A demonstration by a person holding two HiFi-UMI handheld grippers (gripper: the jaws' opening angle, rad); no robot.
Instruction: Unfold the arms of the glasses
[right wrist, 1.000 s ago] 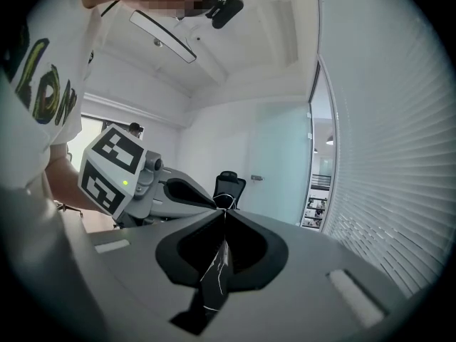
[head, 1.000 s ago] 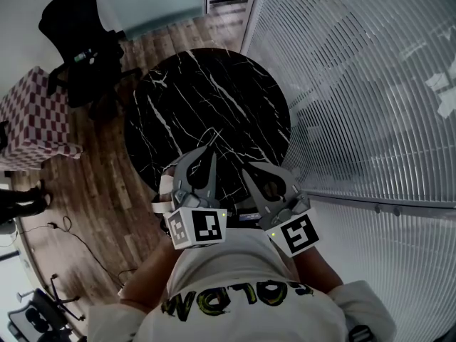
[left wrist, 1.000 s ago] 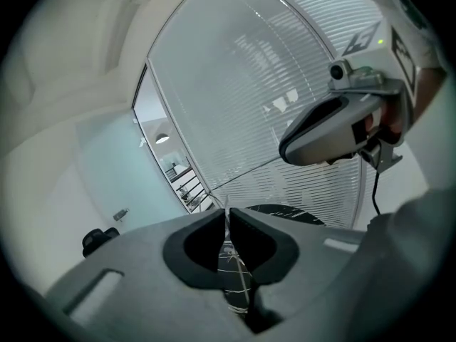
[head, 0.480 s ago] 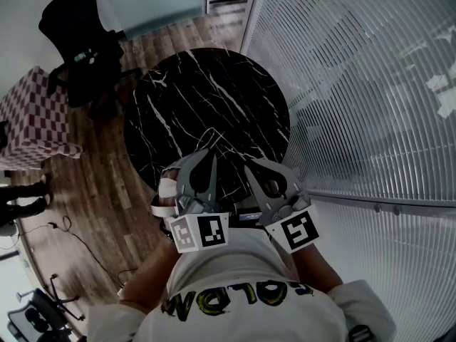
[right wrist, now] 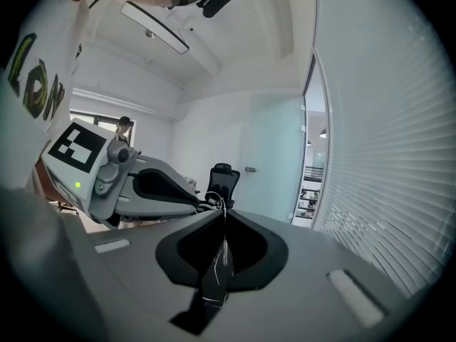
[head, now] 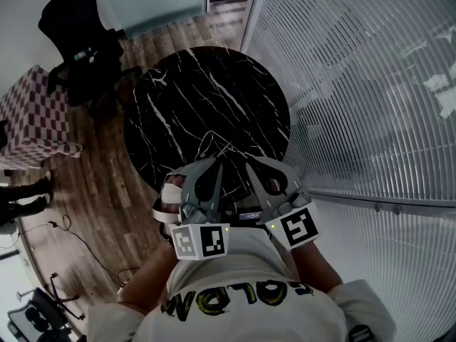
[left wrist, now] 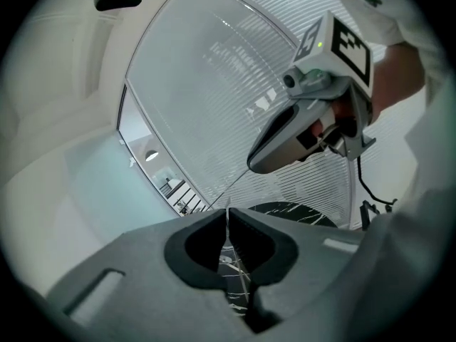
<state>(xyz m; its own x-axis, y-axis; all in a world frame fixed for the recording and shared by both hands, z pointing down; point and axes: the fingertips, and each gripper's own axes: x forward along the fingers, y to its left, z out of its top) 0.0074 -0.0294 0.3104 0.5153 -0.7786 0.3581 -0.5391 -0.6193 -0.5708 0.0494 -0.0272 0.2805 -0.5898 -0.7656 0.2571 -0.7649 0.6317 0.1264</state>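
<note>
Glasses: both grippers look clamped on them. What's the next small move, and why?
Probably swing the right gripper slightly outward in an arc, keeping the left gripper fixed. Both sets of jaws are shut on the thin wire glasses, with the tips close together above the table. Separating them gently should start an arm opening.

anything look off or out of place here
Nothing stands out. The left gripper and right gripper are each shut on the thin wire glasses, held between them by the black marble table; no damage or spill shows.
</note>
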